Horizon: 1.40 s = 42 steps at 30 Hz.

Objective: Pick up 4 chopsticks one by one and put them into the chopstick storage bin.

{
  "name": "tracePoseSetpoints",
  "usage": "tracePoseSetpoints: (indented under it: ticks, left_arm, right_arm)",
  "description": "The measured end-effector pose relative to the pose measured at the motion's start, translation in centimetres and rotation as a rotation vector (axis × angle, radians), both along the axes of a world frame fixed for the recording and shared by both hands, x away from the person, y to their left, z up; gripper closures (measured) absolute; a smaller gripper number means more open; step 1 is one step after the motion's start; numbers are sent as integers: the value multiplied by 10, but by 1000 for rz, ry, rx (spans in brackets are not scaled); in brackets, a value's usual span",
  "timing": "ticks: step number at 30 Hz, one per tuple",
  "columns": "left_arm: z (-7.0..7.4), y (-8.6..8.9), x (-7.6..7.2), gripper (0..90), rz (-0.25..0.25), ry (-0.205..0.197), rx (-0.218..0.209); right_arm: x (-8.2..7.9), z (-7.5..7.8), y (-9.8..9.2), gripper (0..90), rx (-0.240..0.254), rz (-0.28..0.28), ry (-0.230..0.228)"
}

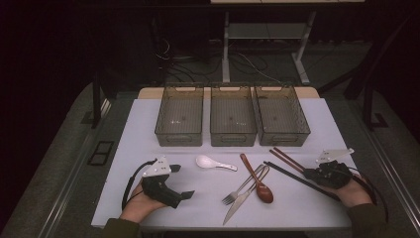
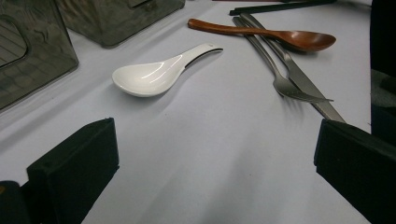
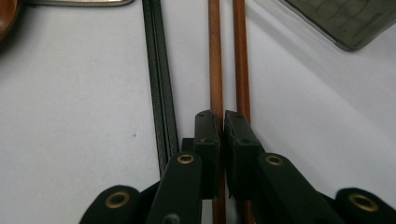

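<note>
My left gripper [image 1: 182,181] rests on the white table [image 1: 148,124] at the front left, held by a hand, its jaws open [image 2: 217,135] and wide apart with nothing between them. Ahead of it lies a white ceramic spoon [image 1: 208,162] [image 2: 154,74]. My right gripper [image 1: 309,173] [image 3: 222,116] sits at the front right with its jaws shut, low over a pair of brown chopsticks [image 1: 285,157] [image 3: 240,56] that run under its tips. Whether the tips pinch a stick is hidden. A pair of black chopsticks [image 1: 287,173] [image 3: 159,70] lies just beside them.
A wooden spoon [image 1: 262,191] [image 2: 280,37], a fork [image 1: 237,191] [image 2: 289,86] and a knife [image 1: 237,206] [image 2: 303,81] lie together in the table's front middle. Three grey bins stand in a row at the back: left [image 1: 179,138], middle [image 1: 233,139], right [image 1: 283,138].
</note>
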<state>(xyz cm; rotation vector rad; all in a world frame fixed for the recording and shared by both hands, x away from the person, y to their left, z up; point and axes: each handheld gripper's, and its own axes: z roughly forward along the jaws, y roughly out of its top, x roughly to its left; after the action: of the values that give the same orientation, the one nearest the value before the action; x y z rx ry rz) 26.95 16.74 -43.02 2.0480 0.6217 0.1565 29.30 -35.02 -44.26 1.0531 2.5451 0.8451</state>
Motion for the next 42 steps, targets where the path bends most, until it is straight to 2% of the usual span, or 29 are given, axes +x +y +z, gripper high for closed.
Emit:
tracePoseSetpoints:
  ticks: [15,26,34,42]
  left_arm:
    - [0,0,0,0,-2,-1,-2]
    - [0,0,0,0,-3,-2,-1]
    - [0,0,0,0,-12,-8,3]
    - [-5,1,2,0,-17,9,-4]
  right_arm:
    - [1,4,-4,846,30,-12,4]
    - [0,9,-7,846,93,-11,-9]
    - [-3,15,-7,846,131,-2,-27]
    - [-6,20,0,846,143,25,-40]
